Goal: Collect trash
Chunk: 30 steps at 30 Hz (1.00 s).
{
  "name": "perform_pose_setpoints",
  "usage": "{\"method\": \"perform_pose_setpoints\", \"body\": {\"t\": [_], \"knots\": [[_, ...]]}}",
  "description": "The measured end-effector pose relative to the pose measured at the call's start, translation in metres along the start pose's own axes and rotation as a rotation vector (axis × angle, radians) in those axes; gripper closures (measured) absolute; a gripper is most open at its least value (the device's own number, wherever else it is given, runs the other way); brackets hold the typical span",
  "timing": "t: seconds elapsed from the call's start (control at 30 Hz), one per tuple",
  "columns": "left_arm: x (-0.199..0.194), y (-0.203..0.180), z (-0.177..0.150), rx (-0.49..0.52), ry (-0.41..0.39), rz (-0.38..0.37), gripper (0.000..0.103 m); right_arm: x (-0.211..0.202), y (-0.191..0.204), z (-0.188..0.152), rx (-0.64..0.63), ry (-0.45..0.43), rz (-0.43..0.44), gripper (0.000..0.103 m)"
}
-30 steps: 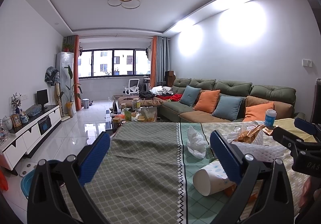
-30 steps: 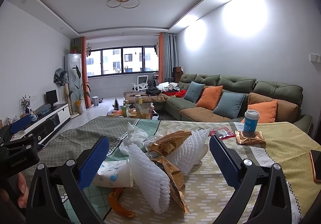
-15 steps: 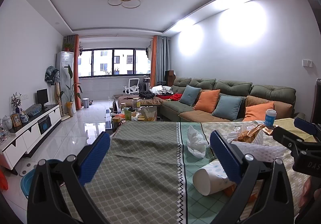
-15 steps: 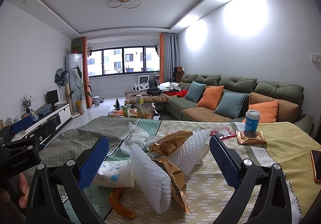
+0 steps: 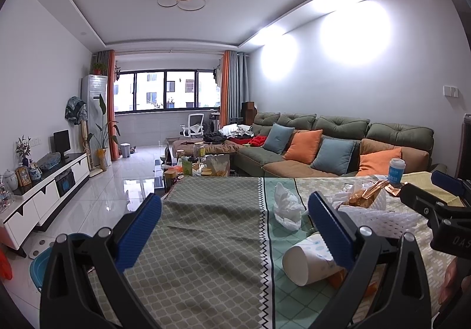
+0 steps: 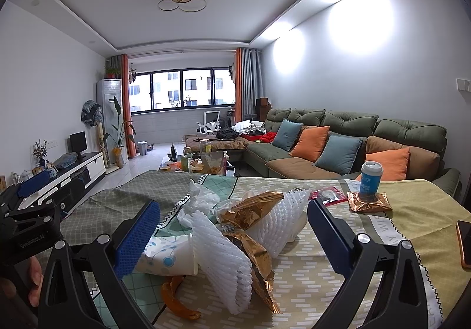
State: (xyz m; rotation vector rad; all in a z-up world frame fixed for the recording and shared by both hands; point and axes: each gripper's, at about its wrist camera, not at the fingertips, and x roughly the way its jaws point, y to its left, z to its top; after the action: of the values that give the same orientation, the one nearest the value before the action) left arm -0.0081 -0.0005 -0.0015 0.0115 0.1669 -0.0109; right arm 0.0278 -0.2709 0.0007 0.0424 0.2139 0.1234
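Two grippers spread, empty: left gripper [image 5: 234, 229], right gripper [image 6: 232, 236] | trash pile [image 6: 235, 234] on table [image 6: 412, 211], ahead of right | risk: slippery foam netting [image 6: 223, 258] slips; tipped paper cup [image 6: 167, 258] rolls away.

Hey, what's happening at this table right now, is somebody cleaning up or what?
A person holds a hand-held gripper in each hand over a cloth-covered table to collect trash. Both the left hand-held gripper and the right hand-held gripper are open and empty. The pile is untouched: a tipped paper cup, white foam netting, a gold wrapper, crumpled white plastic and an orange peel. The right hand-held gripper points at the pile.
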Motion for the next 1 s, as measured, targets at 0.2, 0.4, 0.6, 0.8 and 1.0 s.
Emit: {"method": "perform_pose_setpoints", "body": {"t": [0.2,0.4,0.6,0.8,1.0], "knots": [[0.000,0.000,0.000,0.000,0.000,0.001,0.003,0.000,0.001,0.000,0.000,-0.001,0.003,0.004],[0.000,0.000,0.000,0.001,-0.001,0.002,0.003,0.000,0.001,0.000,0.001,0.000,0.004,0.004],[0.002,0.000,-0.001,0.001,0.004,0.001,0.003,0.000,0.002,0.000,0.002,0.003,0.004,0.004],[0.002,0.000,-0.001,0.001,0.004,0.001,0.003,0.001,0.005,0.001,0.003,0.009,0.009,0.004],[0.003,0.000,-0.002,-0.001,0.008,0.000,0.003,0.001,0.011,0.001,0.002,0.011,0.018,0.004]]}}
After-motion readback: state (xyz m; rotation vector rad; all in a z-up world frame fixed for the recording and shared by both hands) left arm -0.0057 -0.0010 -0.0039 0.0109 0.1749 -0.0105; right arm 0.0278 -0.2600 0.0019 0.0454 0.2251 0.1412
